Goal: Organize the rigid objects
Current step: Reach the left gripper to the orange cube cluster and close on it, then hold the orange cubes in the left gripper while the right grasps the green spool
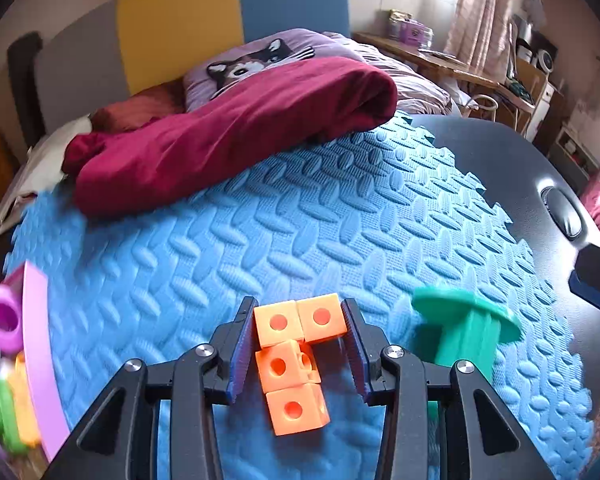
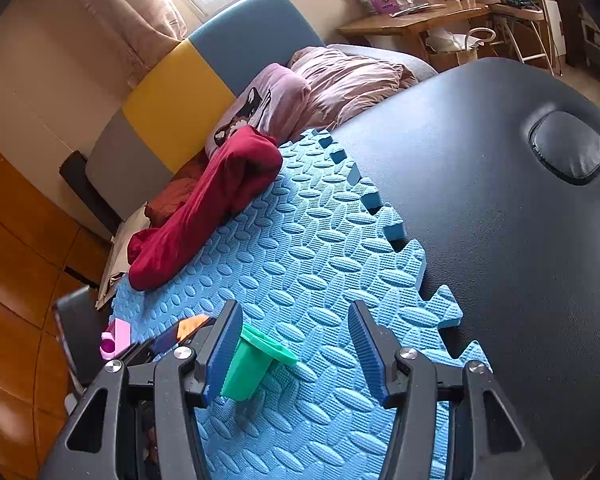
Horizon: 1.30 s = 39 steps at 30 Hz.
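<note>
An orange piece of several linked cubes (image 1: 294, 354) lies on the blue foam mat (image 1: 284, 216) between the fingers of my left gripper (image 1: 298, 312), which is open around it without clamping. A green spool-shaped toy (image 1: 464, 330) stands just right of it; in the right wrist view it (image 2: 252, 362) sits beside the left finger of my right gripper (image 2: 294, 318), which is open and empty. A pink tray (image 1: 40, 356) at the mat's left edge holds a purple ring (image 1: 2, 316) and green and orange pieces (image 1: 8, 408).
A dark red cloth (image 1: 236, 128) lies across the mat's far side, against a bed with a cat pillow (image 1: 256, 64). The mat rests on a dark padded table (image 2: 500, 208). My right gripper's tip (image 1: 598, 280) shows at the right edge of the left wrist view.
</note>
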Tool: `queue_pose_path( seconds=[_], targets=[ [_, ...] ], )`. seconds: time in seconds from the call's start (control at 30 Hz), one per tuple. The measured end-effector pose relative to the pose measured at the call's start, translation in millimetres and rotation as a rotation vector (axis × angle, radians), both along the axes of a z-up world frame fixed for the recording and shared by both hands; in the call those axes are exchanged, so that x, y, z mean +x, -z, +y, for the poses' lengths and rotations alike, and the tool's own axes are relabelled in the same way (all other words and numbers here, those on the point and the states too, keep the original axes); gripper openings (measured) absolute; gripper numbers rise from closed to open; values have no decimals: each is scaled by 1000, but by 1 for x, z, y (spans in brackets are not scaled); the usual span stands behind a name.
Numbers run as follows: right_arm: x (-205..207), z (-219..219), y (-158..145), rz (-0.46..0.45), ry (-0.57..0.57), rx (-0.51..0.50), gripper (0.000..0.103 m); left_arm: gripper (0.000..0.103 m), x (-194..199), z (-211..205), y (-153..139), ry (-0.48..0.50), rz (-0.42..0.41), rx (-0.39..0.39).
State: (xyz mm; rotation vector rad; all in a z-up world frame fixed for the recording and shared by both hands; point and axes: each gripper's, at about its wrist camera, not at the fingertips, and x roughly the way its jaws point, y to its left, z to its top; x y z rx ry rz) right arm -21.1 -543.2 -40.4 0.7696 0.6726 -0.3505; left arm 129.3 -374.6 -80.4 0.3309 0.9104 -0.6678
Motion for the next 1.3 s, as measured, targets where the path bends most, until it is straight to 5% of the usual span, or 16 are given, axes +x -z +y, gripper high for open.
queue_pose_path(
  seconds=[0.6,0.97,1.0,1.03,1.17,1.3],
  targets=[
    [36,57,19,59,-363,90,56,42,-93,83,4,-12,-34,-52],
    [68,58,33,161,-281,-58,56,42,-92,90,6,-9,-21,-106],
    [71,62,32,173,-290,-104,52,43,-92,90,6,-9,-20,-110],
    [74,66,32,187,-306,-158,30,43,-92,91,6,-9,-20,-112],
    [78,80,34,211,-357,-270,30,43,-92,92,6,-9,-20,-114],
    [78,78,36,207,-367,-264,31,43,-92,91,6,-9,-18,-112]
  ],
)
